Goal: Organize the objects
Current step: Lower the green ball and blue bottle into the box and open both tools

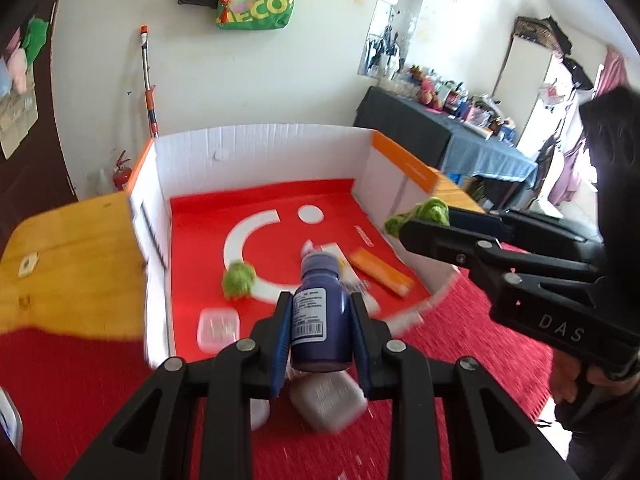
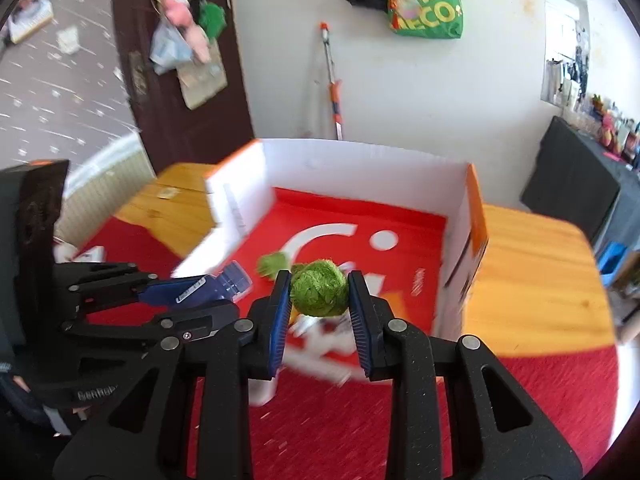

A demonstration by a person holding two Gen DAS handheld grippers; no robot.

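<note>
Left wrist view: white box [image 1: 260,152], red-floored, ahead of both tongs; left tongs [image 1: 320,328] pinching purple bottle [image 1: 318,320] above near rim; right tongs [image 2: 320,308] pinching green yarn ball [image 2: 319,294]; second ball [image 1: 239,280] inside.

Right gripper [image 2: 319,308] clamping green yarn ball [image 2: 319,293], above white box [image 2: 360,160]

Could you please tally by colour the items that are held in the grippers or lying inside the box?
Green: 2, held ball and ball in box
Purple: 1, bottle
Orange: 1, packet
Clear: 1, small case
Total: 5
</note>
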